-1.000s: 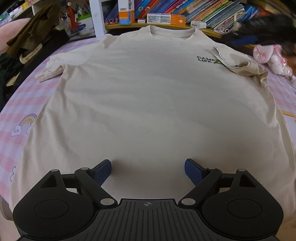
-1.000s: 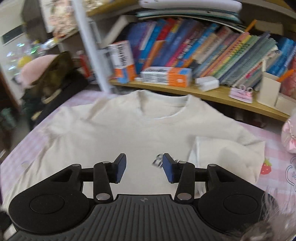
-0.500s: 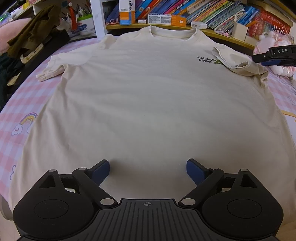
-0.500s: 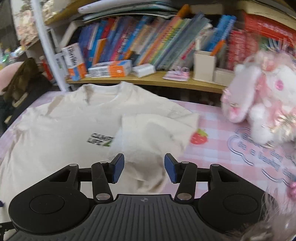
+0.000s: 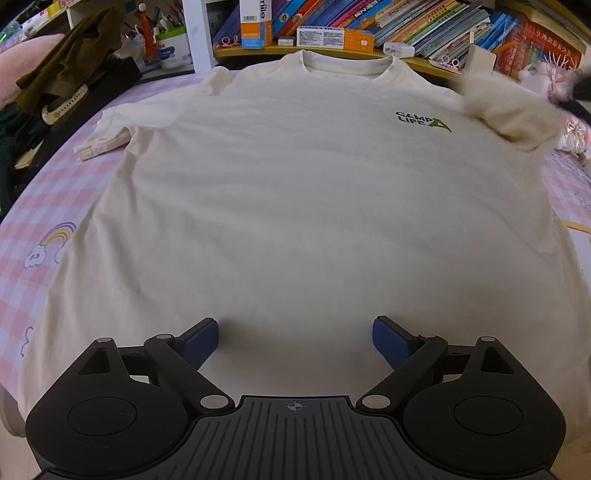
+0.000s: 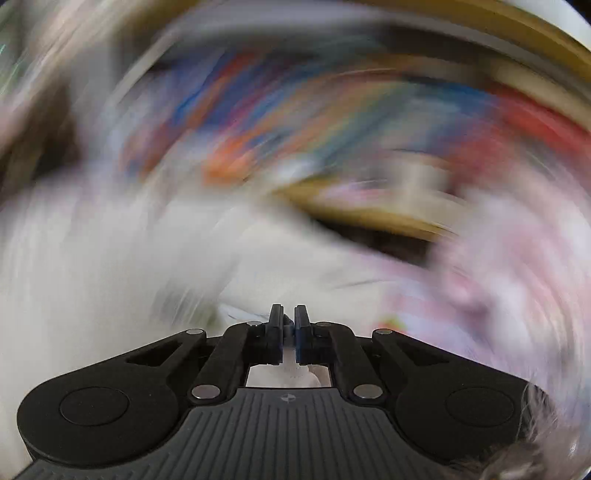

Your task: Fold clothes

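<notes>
Since 0.5 s ago right gripper (image 6: pixel 289 325) has clenched on the sleeve (image 5: pixel 513 118), lifting it at 2 o'clock; left gripper (image 5: pixel 294 341) gapes over the flat, limp T-shirt (image 5: pixel 295 206); grip hems.

The T-shirt (image 5: pixel 295 206) is lying spread flat on the tablecloth (image 5: pixel 40 206), its collar pointing toward the bookshelf (image 5: pixel 332 22) standing behind it. Relative to the T-shirt, the left sleeve (image 5: pixel 107 136) is lying out to the left, a heap of clothes (image 5: pixel 62 77) is sitting farther left, and the raised right sleeve (image 5: pixel 513 114) is hanging at the right shoulder. The left gripper (image 5: pixel 295 338) is hovering over the T-shirt's near hem.
</notes>
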Available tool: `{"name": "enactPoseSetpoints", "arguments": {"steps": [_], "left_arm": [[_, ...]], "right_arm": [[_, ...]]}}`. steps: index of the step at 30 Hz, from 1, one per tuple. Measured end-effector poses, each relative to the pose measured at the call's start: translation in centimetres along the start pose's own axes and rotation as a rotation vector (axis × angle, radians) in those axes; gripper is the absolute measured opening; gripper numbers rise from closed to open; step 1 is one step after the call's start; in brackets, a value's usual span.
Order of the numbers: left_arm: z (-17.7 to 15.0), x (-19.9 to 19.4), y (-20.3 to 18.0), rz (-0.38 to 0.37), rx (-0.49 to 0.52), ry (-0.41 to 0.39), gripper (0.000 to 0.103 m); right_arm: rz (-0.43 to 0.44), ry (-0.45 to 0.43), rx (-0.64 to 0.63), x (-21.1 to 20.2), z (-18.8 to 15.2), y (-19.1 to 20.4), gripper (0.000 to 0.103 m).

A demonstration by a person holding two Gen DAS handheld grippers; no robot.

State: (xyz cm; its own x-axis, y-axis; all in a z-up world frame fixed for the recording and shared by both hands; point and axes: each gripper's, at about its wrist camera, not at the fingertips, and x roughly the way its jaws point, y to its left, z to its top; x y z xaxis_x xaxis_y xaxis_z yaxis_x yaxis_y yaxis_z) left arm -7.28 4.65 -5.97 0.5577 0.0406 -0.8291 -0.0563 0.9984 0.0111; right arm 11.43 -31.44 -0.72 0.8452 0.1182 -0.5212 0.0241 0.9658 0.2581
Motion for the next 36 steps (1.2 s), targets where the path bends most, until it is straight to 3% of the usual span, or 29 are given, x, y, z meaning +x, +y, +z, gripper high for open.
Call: {"name": "enactPoseSetpoints", "arguments": {"steps": [1, 3, 5, 7, 9, 12, 14, 18, 25, 26, 28, 30, 32, 36], "left_arm": [[0.0, 0.0, 0.0, 0.0, -0.001, -0.002, 0.094], [0.1, 0.1, 0.0, 0.0, 0.0, -0.003, 0.095], [0.3, 0.3, -0.1, -0.001, 0.003, 0.0, 0.096], [0.6, 0.5, -0.3, -0.003, 0.006, 0.003, 0.096], [0.6, 0.5, -0.6, -0.012, 0.023, 0.002, 0.096], [0.6, 0.5, -0.9, -0.024, 0.041, 0.001, 0.096], [0.6, 0.5, -0.9, -0.027, 0.045, 0.002, 0.096], [0.6, 0.6, -0.9, -0.03, 0.048, 0.002, 0.096], [0.4, 0.5, -0.8, -0.039, 0.061, 0.002, 0.096], [0.3, 0.4, -0.8, -0.041, 0.063, 0.001, 0.096], [0.3, 0.4, -0.4, -0.039, 0.053, 0.0, 0.096], [0.3, 0.4, 0.0, -0.038, 0.042, -0.001, 0.096], [0.3, 0.4, 0.4, -0.037, 0.031, -0.002, 0.096], [0.3, 0.3, 1.2, -0.034, 0.009, -0.004, 0.096]], "right_arm": [[-0.084, -0.036, 0.208, -1.0, 0.3, -3.2, 0.005], [-0.204, 0.03, 0.501, -1.7, -1.1, -9.0, 0.005], [-0.231, 0.153, 0.606, -1.1, -3.1, -12.4, 0.005], [-0.165, 0.163, 0.675, -1.1, -4.3, -13.8, 0.006], [-0.091, 0.164, 0.744, -1.1, -5.4, -15.1, 0.013], [0.004, 0.134, 0.842, -1.4, -6.5, -16.1, 0.041], [0.01, 0.126, 0.86, -1.7, -6.6, -15.7, 0.043], [-0.02, 0.145, 0.731, -1.4, -5.3, -13.7, 0.042], [-0.216, 0.206, 0.146, 2.0, -2.9, -8.4, 0.042], [-0.244, 0.212, 0.086, 2.2, -3.1, -7.6, 0.04], [-0.289, 0.216, -0.017, 2.5, -3.6, -6.4, 0.019], [-0.285, 0.22, 0.008, 2.5, -3.5, -6.1, 0.008], [-0.318, 0.214, 0.057, 2.4, -2.9, -5.7, 0.008], [-0.317, 0.097, -0.075, 1.4, -0.4, -0.1, 0.008]]}}
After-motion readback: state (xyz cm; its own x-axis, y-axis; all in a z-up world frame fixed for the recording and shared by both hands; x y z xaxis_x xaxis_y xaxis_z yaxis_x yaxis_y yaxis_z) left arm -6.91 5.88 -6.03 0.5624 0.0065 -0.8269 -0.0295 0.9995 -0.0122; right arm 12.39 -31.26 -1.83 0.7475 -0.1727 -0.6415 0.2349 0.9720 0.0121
